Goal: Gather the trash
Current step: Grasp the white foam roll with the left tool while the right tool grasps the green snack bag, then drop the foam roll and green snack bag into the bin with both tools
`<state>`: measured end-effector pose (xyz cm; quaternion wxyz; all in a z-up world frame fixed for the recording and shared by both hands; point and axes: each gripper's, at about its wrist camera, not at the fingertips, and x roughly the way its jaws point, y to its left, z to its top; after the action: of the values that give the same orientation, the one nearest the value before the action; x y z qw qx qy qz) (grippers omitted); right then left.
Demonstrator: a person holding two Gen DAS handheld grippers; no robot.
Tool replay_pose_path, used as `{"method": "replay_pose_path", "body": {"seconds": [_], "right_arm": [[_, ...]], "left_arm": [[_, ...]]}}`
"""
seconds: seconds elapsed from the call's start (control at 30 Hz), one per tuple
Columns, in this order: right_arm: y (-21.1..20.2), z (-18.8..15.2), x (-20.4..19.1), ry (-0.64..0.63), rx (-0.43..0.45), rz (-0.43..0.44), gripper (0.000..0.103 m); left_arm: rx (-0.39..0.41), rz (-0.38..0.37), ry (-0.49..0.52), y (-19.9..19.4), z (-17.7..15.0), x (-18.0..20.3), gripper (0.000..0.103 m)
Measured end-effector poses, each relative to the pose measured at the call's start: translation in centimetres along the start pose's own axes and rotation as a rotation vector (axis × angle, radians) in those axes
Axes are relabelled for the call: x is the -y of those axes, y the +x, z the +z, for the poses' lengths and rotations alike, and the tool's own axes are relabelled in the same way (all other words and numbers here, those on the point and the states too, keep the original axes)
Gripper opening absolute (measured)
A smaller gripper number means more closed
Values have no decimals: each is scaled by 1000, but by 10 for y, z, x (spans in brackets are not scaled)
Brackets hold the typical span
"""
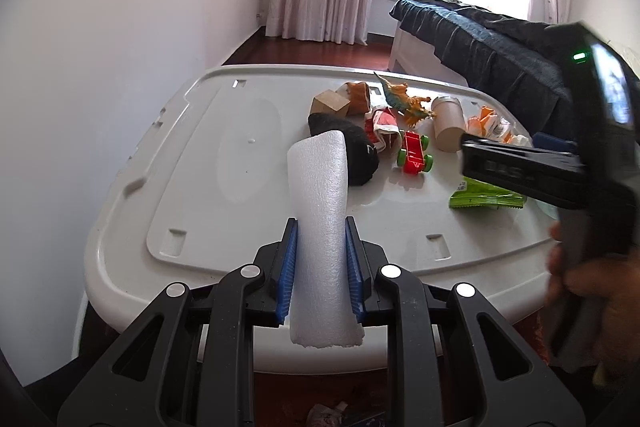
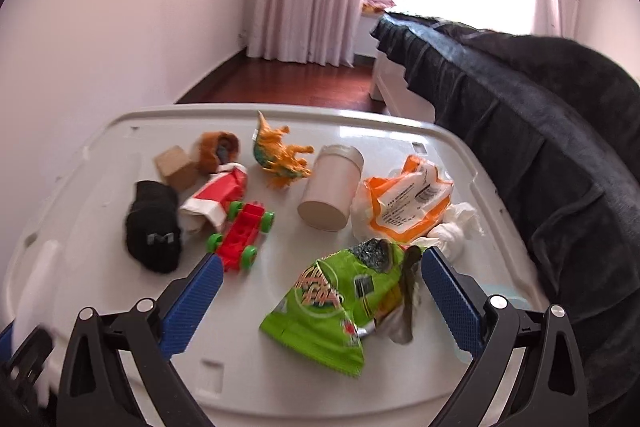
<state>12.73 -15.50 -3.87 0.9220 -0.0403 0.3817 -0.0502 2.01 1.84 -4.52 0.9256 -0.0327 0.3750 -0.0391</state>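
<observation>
Left wrist view, nearest first: left gripper (image 1: pixel 320 263) clamped on a white foam sheet (image 1: pixel 322 227), rolled, upright between the blue pads, held over the near edge of the white plastic lid (image 1: pixel 192 195) that serves as the table. No bin in view, so where the foam is headed cannot be told.

Right wrist view: right gripper (image 2: pixel 320 291) spread wide, holding nothing, its fingers on either side of a crumpled green snack wrapper (image 2: pixel 332 303) lying flat on the lid (likely the next pick, judging by the straddle).

Just beyond the wrapper: an orange-and-white plastic bag (image 2: pixel 404 203) and a wad of white tissue (image 2: pixel 456 231) touching it, both trash by the look of them. Left of those: a red toy car (image 2: pixel 242 237), a black cap (image 2: pixel 154 227), a red-and-white paper packet (image 2: pixel 218 197), a beige canister (image 2: pixel 332 187) on its side.

Farthest: an orange dinosaur (image 2: pixel 282 151), a wooden block (image 2: pixel 176 167), a brown furry item (image 2: pixel 218 151).

Progress, as a judgement: early. One piece in hand, at least three more trash pieces left on the lid; toys should stay.
</observation>
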Motion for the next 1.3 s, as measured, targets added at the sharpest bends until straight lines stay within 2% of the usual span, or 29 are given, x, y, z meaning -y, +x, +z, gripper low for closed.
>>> {"method": "replay_pose_path", "body": {"seconds": [0.2, 0.4, 0.47, 0.5, 0.53, 0.57, 0.63, 1.0, 1.17, 1.3], "right_arm": [[37, 3, 6, 21, -66, -78, 98], [58, 0, 15, 87, -138, -55, 97], [59, -3, 14, 85, -146, -51, 93], [60, -5, 13, 80, -154, -46, 85], [63, -8, 12, 80, -178, -21, 62], [65, -11, 12, 85, -195, -4, 54], [62, -16, 13, 95, -199, 9, 54], [18, -16, 17, 88, -142, 95, 52], [-34, -13, 14, 44, -72, 137, 52], [-80, -24, 15, -2, -36, 167, 52]], "left_arm": [[4, -13, 7, 0, 0, 2, 22], [3, -33, 5, -1, 0, 3, 22], [5, -38, 8, -2, 0, 4, 22], [6, -39, 8, -2, 0, 4, 22], [5, -41, 7, -2, 0, 4, 22], [5, -41, 7, -2, 0, 4, 22], [6, -42, 4, -3, 0, 3, 22], [6, -51, 11, -4, -1, 5, 22], [18, -65, 33, -19, -1, 12, 22], [25, -86, 52, -40, -6, 20, 22]]}}
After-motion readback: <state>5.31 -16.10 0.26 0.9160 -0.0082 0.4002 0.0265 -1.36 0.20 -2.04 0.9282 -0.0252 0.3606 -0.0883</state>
